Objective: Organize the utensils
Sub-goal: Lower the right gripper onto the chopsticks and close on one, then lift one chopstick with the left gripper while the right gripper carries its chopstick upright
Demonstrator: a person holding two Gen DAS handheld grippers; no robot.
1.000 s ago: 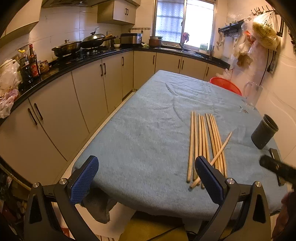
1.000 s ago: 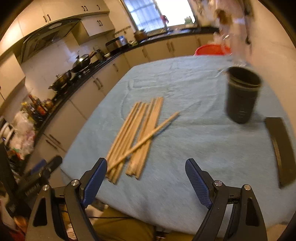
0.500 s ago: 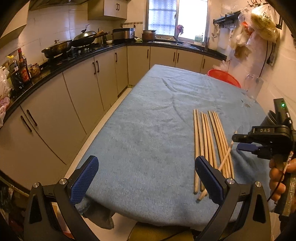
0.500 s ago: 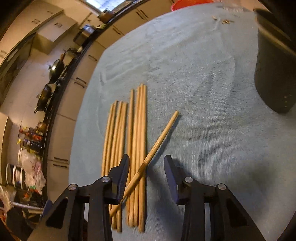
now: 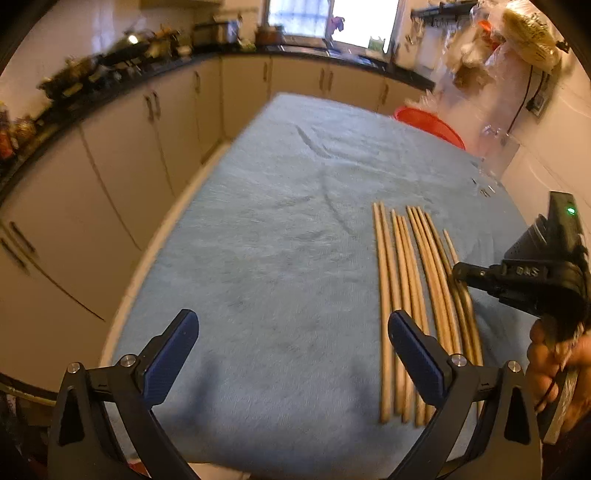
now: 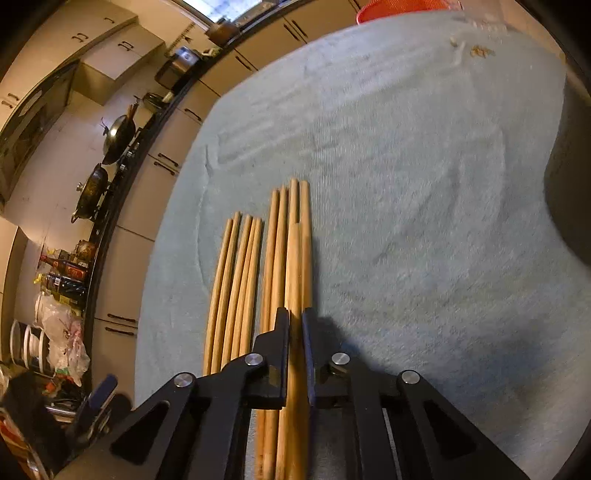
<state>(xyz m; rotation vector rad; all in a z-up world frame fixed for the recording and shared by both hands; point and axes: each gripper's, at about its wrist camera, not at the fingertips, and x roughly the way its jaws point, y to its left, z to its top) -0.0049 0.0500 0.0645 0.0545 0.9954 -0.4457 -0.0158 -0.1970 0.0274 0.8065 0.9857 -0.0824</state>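
Several wooden chopsticks (image 5: pixel 402 295) lie side by side on the blue cloth-covered table (image 5: pixel 280 236). In the right wrist view my right gripper (image 6: pixel 294 325) is shut on one chopstick (image 6: pixel 294 280) that sits over the row (image 6: pixel 243 273). The right gripper also shows in the left wrist view (image 5: pixel 461 275), at the right edge of the row. My left gripper (image 5: pixel 291 354) is open and empty, low over the near table edge, its right finger by the chopsticks' near ends. A dark utensil cup (image 6: pixel 570 173) stands at the right.
Kitchen cabinets and a black counter with woks (image 6: pixel 118 133) run along the left. A red basin (image 5: pixel 432 123) sits past the table's far right corner. Small bits (image 6: pixel 478 50) lie on the far cloth. Bags hang on the right wall (image 5: pixel 528 33).
My right gripper has come down to the chopsticks and closed on the one that lay crossed over the row; that chopstick now lies along the others. My left gripper moved slightly forward.
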